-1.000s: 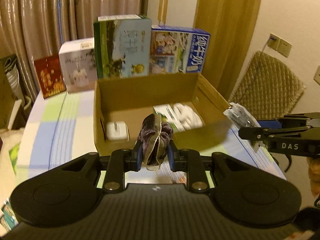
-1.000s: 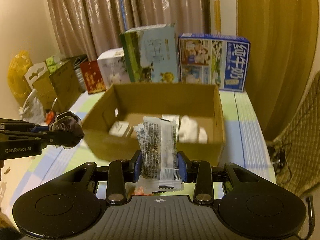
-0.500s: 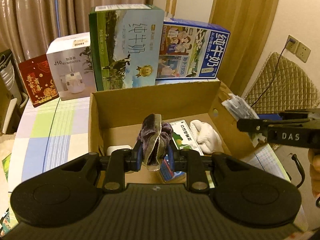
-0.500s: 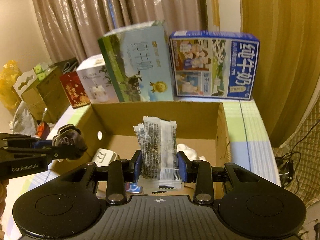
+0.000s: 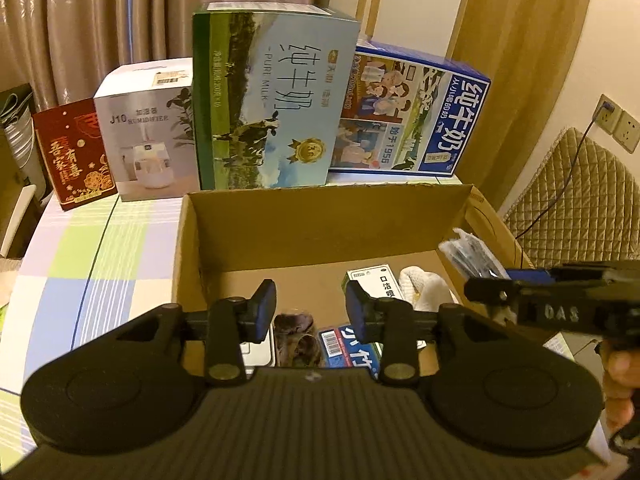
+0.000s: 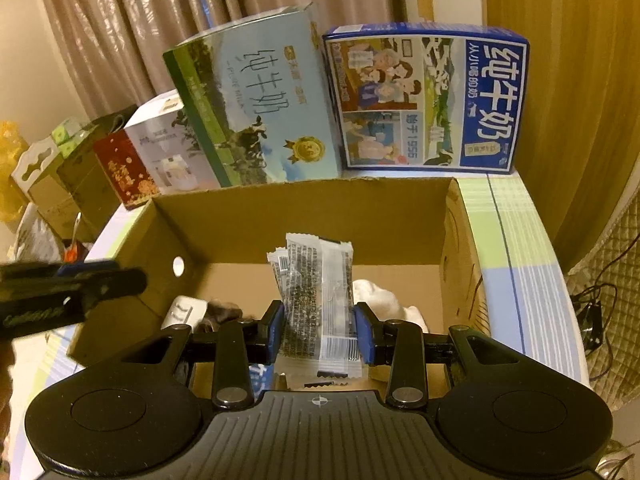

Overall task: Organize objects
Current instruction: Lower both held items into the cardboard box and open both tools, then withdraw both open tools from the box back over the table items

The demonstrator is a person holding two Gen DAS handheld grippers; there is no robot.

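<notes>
Dropped from the now spread left hand-held gripper, scrunchie lies in box; right hand-held gripper pinches packets

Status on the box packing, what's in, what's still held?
Done: dark scrunchie lies in the cardboard box beside the white charger; white cloth is in too. Left gripper is open, empty. In hand: right gripper grips clear packets above the box. Left: drop them.

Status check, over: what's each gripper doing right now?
Left gripper open; scrunchie lying in cardboard box. Right gripper shut on sachets above box. Nothing blocking.
</notes>
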